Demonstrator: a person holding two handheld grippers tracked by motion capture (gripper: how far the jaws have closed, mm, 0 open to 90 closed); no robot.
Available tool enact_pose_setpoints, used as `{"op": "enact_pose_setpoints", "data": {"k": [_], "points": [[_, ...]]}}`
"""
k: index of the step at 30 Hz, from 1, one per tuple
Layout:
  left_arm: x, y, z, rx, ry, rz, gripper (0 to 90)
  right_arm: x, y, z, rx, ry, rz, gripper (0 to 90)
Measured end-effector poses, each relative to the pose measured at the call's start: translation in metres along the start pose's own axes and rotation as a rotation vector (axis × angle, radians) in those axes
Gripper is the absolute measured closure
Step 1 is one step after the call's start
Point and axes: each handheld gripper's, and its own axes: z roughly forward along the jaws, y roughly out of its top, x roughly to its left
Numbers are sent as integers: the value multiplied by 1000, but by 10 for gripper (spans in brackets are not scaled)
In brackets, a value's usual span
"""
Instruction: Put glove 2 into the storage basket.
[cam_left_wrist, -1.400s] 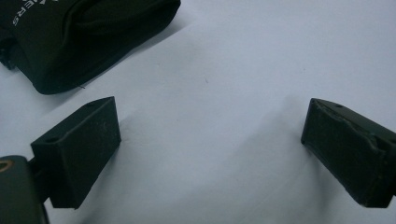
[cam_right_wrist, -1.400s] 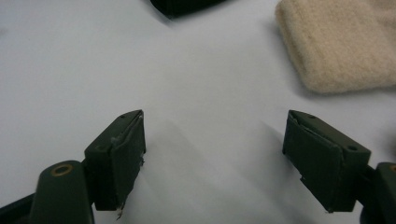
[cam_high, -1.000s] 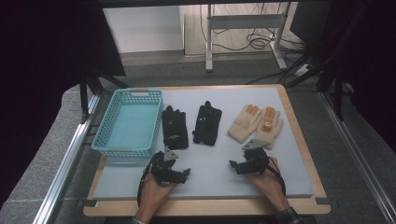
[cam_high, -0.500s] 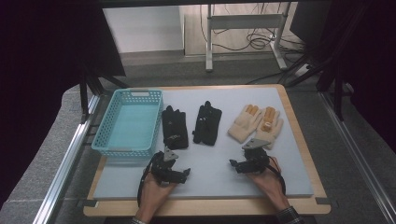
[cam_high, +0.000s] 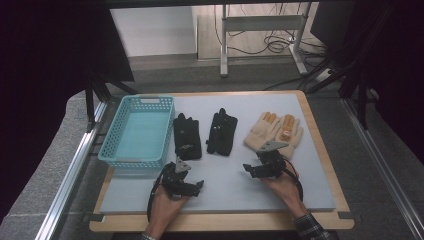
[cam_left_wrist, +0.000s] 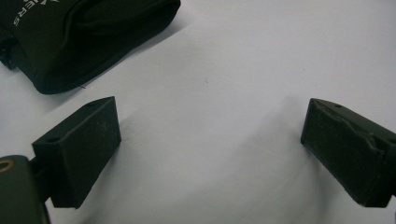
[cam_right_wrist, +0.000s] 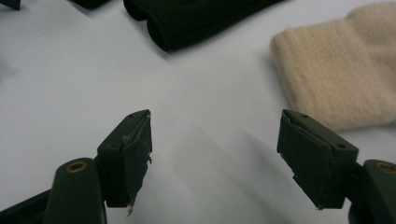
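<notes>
On mat: left gripper (cam_high: 192, 186) low | right gripper (cam_high: 254, 169) closing, empty

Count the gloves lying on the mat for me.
4. Two black gloves lie side by side right of the blue basket; a cream pair lies right of those, overlapping. The basket looks empty.

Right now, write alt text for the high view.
Two hand-held grippers, the left gripper and right gripper, rest open on a pale table. Beyond them lie a turquoise basket, two black gloves and a beige pair of gloves.
</notes>
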Motion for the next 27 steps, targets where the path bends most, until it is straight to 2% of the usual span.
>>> {"op": "enact_pose_setpoints", "data": {"k": [6,13,21,27], "points": [[0,0,0,-4,0,-4,53,-4,10,5,-1,15,6,288],[0,0,0,-3,0,-4,53,-11,33,15,-15,28,15,329],[0,0,0,-3,-1,-4,54,-14,54,30,-13,34,3,348],[0,0,0,-1,0,-2,54,-17,76,48,-7,18,-11,342]]}}
